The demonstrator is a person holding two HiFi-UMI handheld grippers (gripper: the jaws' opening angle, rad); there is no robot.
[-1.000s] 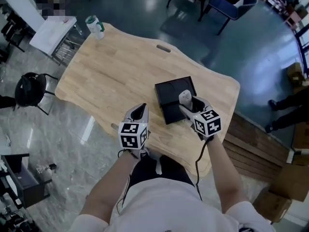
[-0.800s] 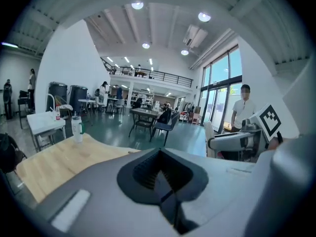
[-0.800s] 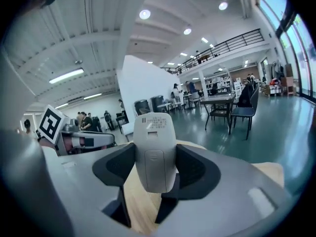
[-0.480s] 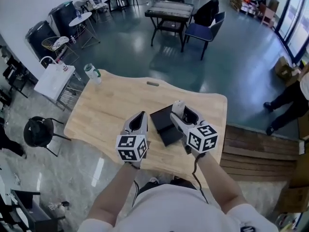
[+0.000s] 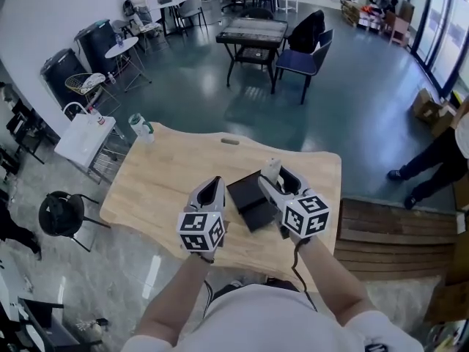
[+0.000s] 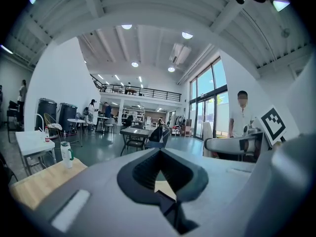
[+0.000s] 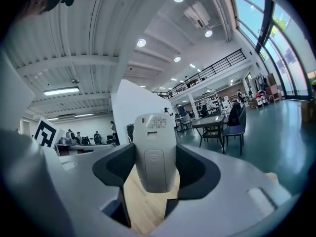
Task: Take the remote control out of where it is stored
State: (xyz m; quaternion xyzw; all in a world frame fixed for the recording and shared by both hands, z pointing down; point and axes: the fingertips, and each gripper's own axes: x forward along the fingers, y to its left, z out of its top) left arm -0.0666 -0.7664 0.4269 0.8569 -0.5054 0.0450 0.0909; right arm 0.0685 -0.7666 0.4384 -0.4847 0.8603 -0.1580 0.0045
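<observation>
Both tools have risen well above the black rectangular storage box (image 5: 249, 196) since a second ago. The right tool (image 7: 155, 174) stays clamped on the pale grey plastic remote control (image 7: 154, 142), held upright and clear of the box. The left tool (image 5: 210, 191) is closed and empty. Best to keep the squeeze steady and lay it flat on the light wooden surface (image 5: 168, 182). Its back label is too small to read.

Big open hall: glossy dark teal floor (image 5: 220, 97), white wall (image 5: 44, 13) left, tall windows (image 5: 440, 28) right. Light wood table (image 5: 165, 182) up front on pale marbled tiles (image 5: 128, 266), dark table (image 5: 253, 31) with blue chair (image 5: 299, 61) behind. Railed mezzanine (image 6: 133, 94) at back, round ceiling lights (image 6: 186, 35) on.
</observation>
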